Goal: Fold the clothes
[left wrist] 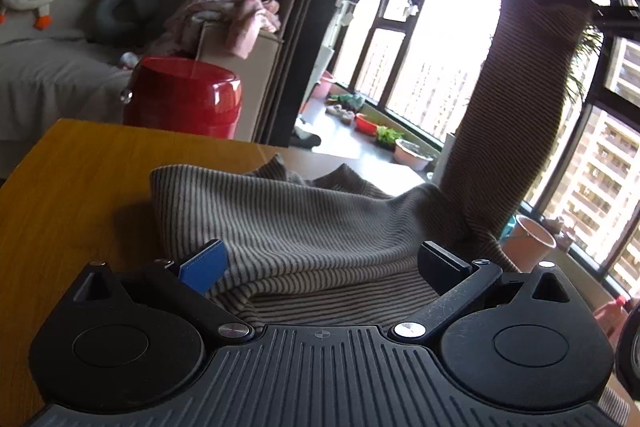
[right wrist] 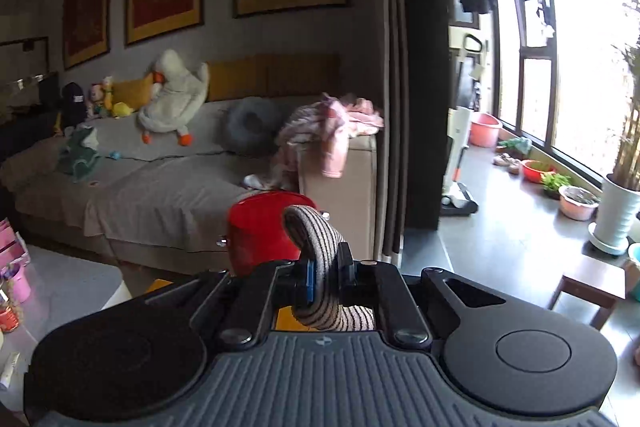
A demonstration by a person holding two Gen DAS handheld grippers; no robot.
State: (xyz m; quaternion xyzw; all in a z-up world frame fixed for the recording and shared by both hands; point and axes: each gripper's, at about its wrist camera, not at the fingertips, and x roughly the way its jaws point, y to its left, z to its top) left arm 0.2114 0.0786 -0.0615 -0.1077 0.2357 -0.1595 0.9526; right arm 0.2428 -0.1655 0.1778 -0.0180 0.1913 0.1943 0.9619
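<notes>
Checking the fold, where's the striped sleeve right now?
Right of the left wrist view, the sleeve rises from the garment on the table, its end pinched in the right gripper.

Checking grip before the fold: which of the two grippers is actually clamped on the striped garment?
The right gripper: its pads pinch a fold of the striped garment. The left gripper stands open, the cloth lying loose between its fingers.

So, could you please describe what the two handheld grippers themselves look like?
Both look alike. The left gripper and right gripper have a grey ribbed body with a small crosshair mark, two round black discs at the sides, black linkage arms with silver screws, and two fingers, one with a blue pad, the other black. No cables or sleeves show.
</notes>
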